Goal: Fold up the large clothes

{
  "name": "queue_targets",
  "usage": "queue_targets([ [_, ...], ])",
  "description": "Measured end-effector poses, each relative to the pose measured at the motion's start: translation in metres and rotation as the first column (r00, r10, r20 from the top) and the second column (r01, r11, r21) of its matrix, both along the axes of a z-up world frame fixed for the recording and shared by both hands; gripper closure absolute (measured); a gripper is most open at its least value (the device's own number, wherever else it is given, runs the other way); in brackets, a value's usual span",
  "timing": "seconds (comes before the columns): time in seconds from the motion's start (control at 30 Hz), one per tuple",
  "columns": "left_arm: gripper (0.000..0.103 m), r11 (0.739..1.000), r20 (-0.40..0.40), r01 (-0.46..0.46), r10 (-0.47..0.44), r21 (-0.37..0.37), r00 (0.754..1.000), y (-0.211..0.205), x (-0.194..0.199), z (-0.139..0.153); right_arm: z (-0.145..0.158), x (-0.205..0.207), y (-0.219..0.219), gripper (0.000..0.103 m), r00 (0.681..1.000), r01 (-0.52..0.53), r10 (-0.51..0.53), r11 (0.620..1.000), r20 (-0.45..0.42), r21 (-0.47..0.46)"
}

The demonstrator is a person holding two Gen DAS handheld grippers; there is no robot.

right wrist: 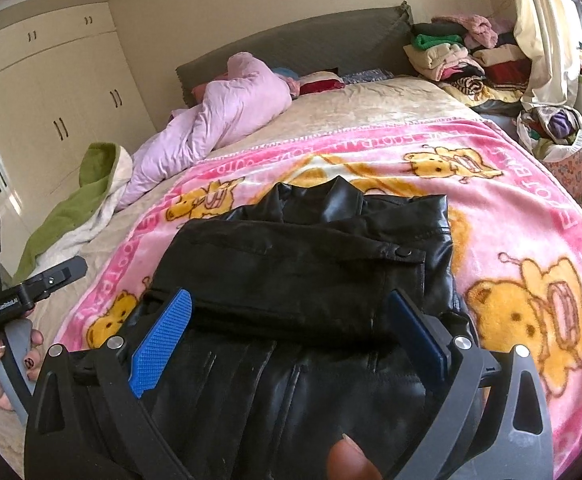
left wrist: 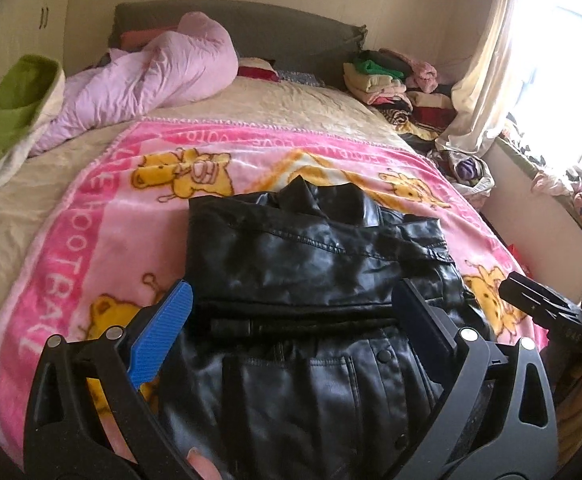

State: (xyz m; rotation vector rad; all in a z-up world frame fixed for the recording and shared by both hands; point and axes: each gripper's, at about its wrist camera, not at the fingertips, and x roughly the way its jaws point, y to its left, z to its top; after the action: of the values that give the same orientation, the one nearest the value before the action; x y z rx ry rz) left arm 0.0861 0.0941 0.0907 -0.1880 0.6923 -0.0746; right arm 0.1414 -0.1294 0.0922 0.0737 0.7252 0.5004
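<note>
Leather jacket [left wrist: 311, 264] lies on the pink bear blanket [left wrist: 103, 240], sleeves folded in, bottom half still unfolded, I'd judge. Left gripper [left wrist: 291, 320] and right gripper [right wrist: 291, 328] hang spread, empty.

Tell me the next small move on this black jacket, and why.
Probably bring both open grippers down to the near hem and fold it up toward the collar. The black jacket lies on the pink blanket with its sleeves already folded in, and the left gripper and right gripper hold nothing.
</note>
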Motion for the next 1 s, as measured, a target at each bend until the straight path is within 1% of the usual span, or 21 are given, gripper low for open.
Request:
queue_targets([
  [0.17,0.010,0.999,-0.002,-0.002,0.002,0.048,1.000,-0.009,-0.013,-0.004,-0.001,-0.009,-0.006,0.005,1.000,-0.002,0.002,1.000,0.001,-0.009],
  [0.37,0.010,0.993,-0.028,-0.021,0.025,0.120,0.999,-0.017,-0.024,-0.021,-0.006,-0.016,-0.013,0.005,1.000,0.004,-0.004,1.000,-0.008,-0.025],
  [0.43,0.010,0.991,-0.036,-0.023,0.028,0.131,0.999,-0.017,-0.029,-0.027,-0.009,-0.018,-0.016,0.005,1.000,0.003,-0.003,1.000,-0.015,-0.028],
  [0.57,0.010,0.989,-0.057,-0.026,0.035,0.146,0.998,-0.019,-0.036,-0.036,-0.014,-0.024,-0.018,0.005,1.000,-0.001,0.000,0.999,-0.028,-0.042],
  [0.67,0.010,0.989,-0.068,-0.029,0.040,0.144,0.997,-0.018,-0.043,-0.042,-0.018,-0.028,-0.021,0.005,0.999,-0.001,-0.001,0.999,-0.033,-0.046],
  [1.0,0.010,0.988,-0.085,-0.041,0.054,0.151,0.995,-0.019,-0.063,-0.053,-0.037,-0.045,-0.025,0.005,0.996,-0.019,0.014,0.998,-0.087,-0.062],
])
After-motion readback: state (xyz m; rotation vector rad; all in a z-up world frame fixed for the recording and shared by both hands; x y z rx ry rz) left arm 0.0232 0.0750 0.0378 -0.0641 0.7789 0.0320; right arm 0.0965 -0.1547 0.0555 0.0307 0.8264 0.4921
